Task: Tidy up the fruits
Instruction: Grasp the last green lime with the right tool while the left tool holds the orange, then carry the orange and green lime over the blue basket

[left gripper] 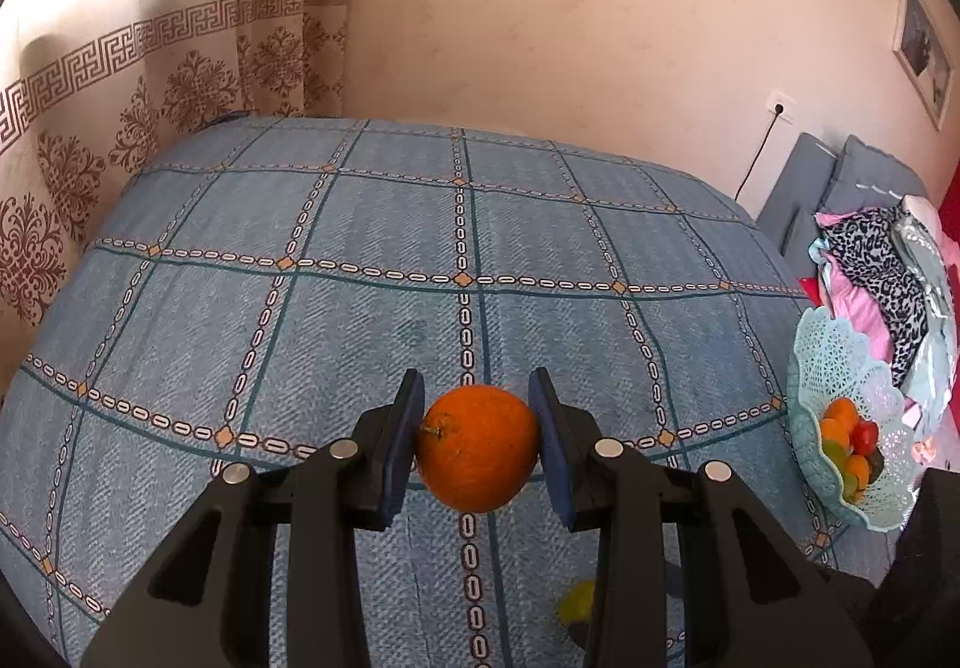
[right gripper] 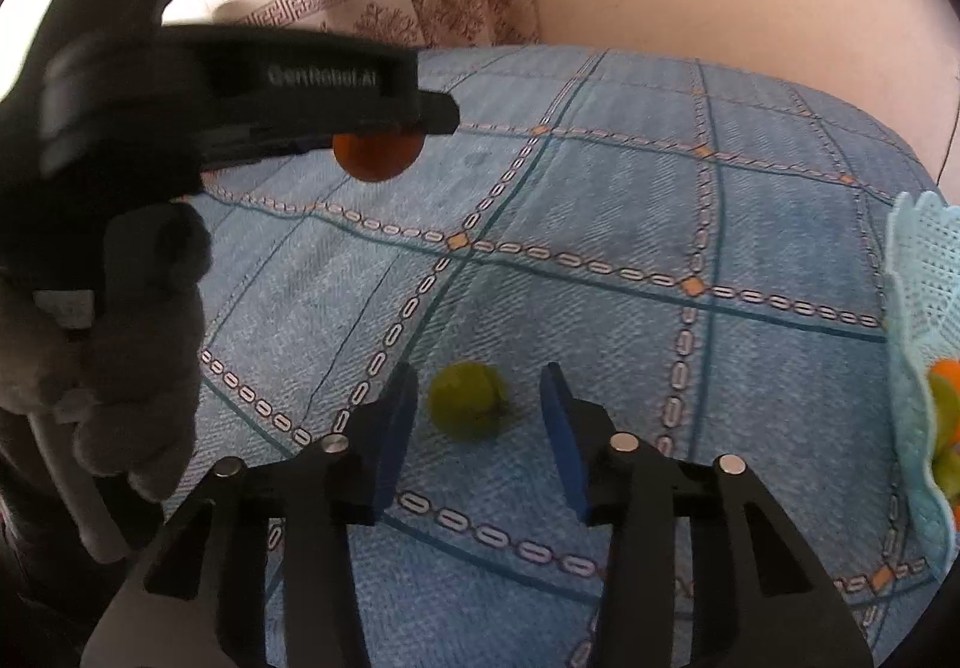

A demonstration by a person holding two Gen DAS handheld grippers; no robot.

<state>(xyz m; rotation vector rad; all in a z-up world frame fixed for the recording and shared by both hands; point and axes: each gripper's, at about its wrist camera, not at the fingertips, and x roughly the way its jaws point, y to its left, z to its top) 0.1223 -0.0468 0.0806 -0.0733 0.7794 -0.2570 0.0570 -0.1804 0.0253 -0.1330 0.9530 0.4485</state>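
Observation:
My left gripper (left gripper: 477, 386) is shut on an orange (left gripper: 478, 449) and holds it above the blue checked bedspread (left gripper: 360, 308). In the right wrist view that gripper (right gripper: 441, 119) appears side-on at the upper left, the orange (right gripper: 377, 158) showing under its fingers. My right gripper (right gripper: 479, 371) points down at a green fruit (right gripper: 468, 401) lying on the bedspread. The fruit sits between the blue pads with a gap on each side, so the jaws stand open. The same green fruit (left gripper: 576, 602) peeks out low in the left wrist view.
A pale blue lacy basket (left gripper: 840, 344) with several orange, red and green fruits (left gripper: 849, 440) stands at the bed's right edge; its rim (right gripper: 918, 260) also shows in the right wrist view. A gloved hand (right gripper: 138, 344) holds the left gripper. Clothes (left gripper: 882, 260) are piled beyond the basket.

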